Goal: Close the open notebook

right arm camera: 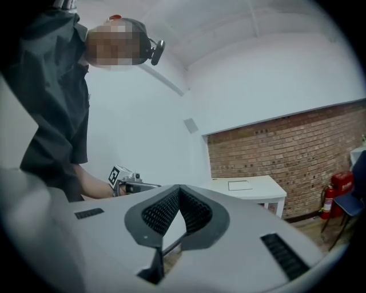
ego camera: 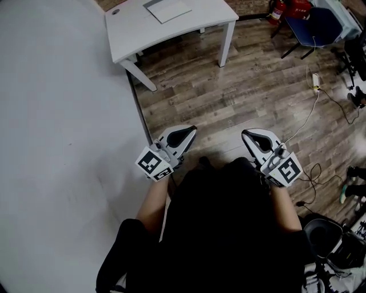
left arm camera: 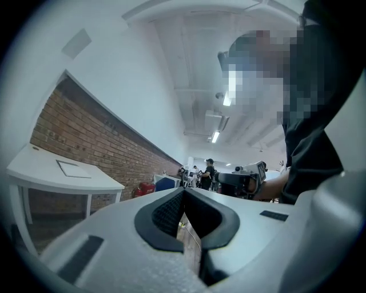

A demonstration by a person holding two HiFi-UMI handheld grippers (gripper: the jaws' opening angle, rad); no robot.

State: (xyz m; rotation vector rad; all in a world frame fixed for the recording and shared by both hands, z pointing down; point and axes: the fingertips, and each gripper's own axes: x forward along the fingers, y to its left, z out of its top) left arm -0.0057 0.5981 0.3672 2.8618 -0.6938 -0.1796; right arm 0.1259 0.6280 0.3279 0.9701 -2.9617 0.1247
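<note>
Black clothing nearest, the person holding the left gripper (ego camera: 190, 132) and right gripper (ego camera: 247, 135) level at the waist, apart from each other, each with jaws pressed together on nothing. Beyond them wood-plank floor (ego camera: 229, 97), a white cable (ego camera: 309, 114) trailing at the right. Farthest off, the white bench (ego camera: 131, 34), the notebook (ego camera: 167, 8) lying flat on its top, well apart from both grippers; whether it lies open I cannot tell.

Left gripper (left arm camera: 184, 191) closed, white table (left arm camera: 34, 164) beyond
</note>
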